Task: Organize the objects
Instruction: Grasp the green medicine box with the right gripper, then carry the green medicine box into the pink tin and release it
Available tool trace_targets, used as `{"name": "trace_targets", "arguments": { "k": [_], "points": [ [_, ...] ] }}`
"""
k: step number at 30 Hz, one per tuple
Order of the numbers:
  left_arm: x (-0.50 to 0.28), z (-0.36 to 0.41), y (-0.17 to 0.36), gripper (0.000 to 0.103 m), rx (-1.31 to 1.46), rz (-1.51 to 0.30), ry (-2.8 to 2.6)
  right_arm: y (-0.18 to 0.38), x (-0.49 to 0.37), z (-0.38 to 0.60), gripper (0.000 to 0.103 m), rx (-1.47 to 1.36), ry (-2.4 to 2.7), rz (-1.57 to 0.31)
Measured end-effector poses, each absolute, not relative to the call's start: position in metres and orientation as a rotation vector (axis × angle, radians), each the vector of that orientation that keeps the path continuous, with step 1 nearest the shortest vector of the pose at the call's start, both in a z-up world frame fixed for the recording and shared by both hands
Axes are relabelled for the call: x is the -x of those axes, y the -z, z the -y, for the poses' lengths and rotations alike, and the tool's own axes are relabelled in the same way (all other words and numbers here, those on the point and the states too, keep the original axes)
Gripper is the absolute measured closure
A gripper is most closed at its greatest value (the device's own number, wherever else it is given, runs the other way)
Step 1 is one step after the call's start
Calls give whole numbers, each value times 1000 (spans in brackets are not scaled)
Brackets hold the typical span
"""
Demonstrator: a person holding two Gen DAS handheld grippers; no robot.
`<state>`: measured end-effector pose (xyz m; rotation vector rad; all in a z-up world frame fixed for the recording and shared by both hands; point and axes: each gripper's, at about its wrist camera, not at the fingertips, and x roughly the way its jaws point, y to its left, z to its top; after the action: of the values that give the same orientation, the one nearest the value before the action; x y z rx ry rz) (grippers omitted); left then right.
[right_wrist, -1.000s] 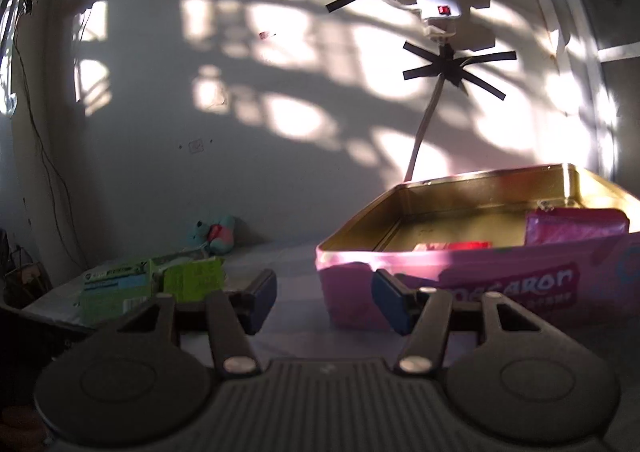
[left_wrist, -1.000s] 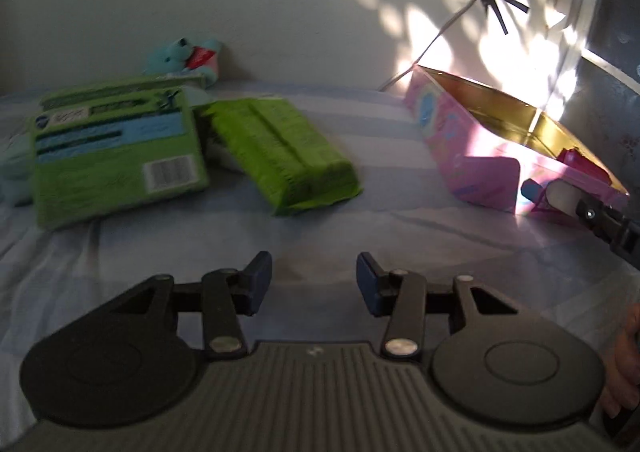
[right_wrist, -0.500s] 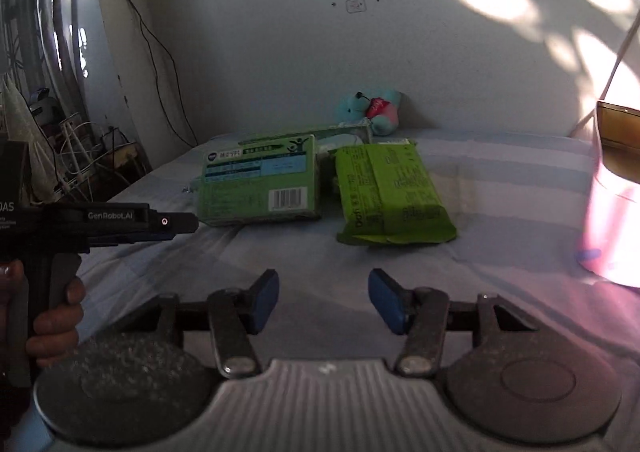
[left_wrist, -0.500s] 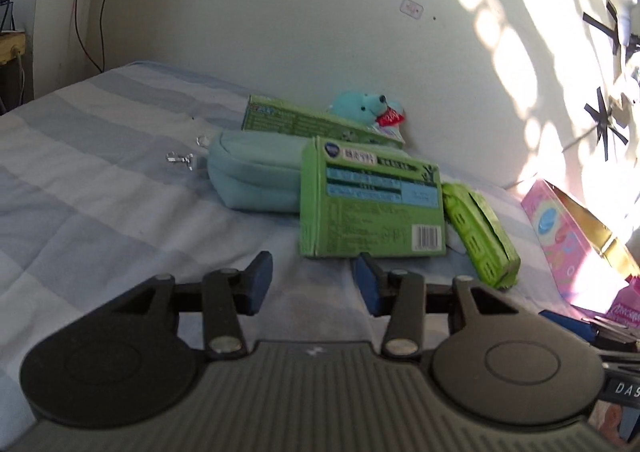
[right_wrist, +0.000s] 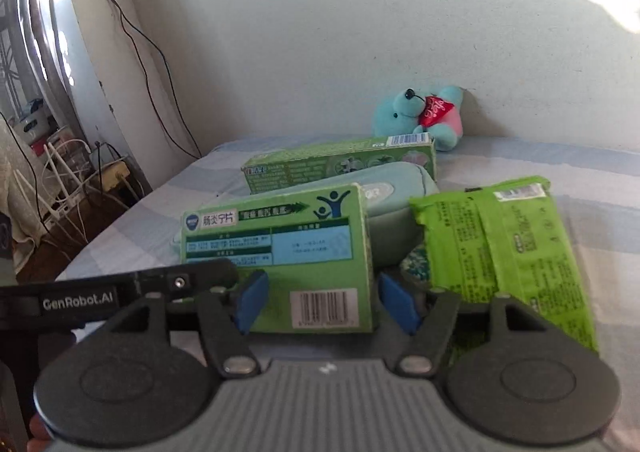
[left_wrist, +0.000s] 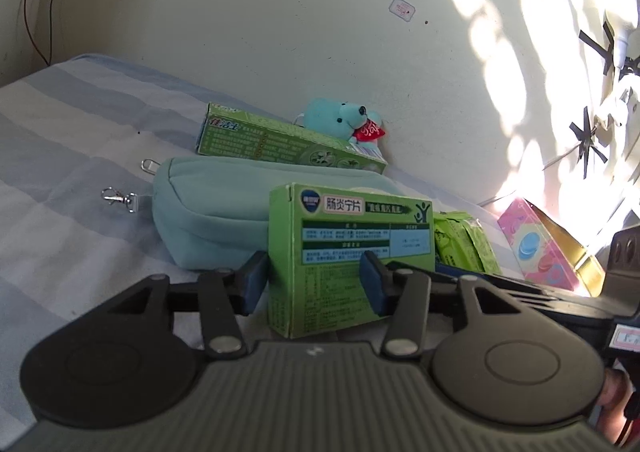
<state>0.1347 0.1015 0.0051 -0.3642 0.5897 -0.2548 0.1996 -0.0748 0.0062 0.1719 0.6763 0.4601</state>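
A green medicine box [left_wrist: 348, 252] [right_wrist: 280, 252] lies propped on a teal pouch [left_wrist: 208, 211] [right_wrist: 396, 191] on the striped bed. My left gripper [left_wrist: 314, 284] is open, its fingers at the box's near left corner. My right gripper [right_wrist: 328, 302] is open, one finger on each side of the box's near end, not clamped. A green wipes pack [left_wrist: 464, 244] [right_wrist: 504, 252] lies to the right of the box. A long green carton [left_wrist: 280, 143] [right_wrist: 340, 163] and a teal plush bear [left_wrist: 344, 119] [right_wrist: 420, 115] sit behind. A pink tin [left_wrist: 540, 244] stands far right.
The wall [left_wrist: 280, 31] runs close behind the objects. A metal clip [left_wrist: 120, 197] lies left of the pouch. Cables and a power strip [right_wrist: 100, 171] sit beyond the bed's left edge. The other hand's gripper body [right_wrist: 100, 292] reaches in from the left.
Both grippers swung away from the pink tin toward the green boxes and moved in close. The medicine box now sits between the right fingers and at the left fingers.
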Motion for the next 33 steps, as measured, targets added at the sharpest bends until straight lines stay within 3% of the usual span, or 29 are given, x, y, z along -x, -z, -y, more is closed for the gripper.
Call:
{"name": "trace_targets", "arguments": {
  "k": [8, 14, 26, 30, 33],
  "points": [
    [-96, -91, -15, 52, 421, -595, 379, -25, -138, 83, 47, -136, -397, -599],
    [-61, -21, -10, 52, 308, -651, 522, -21, -58, 134, 47, -191, -256, -605],
    [-48, 101, -1, 49, 88, -717, 733, 1, 19, 233, 47, -320, -13, -569],
    [-54, 132, -13, 48, 27, -726, 788, 3, 35, 261, 47, -359, 42, -516],
    [-55, 158, -45, 48, -15, -617, 837, -16, 40, 281, 47, -343, 78, -404]
  ]
}}
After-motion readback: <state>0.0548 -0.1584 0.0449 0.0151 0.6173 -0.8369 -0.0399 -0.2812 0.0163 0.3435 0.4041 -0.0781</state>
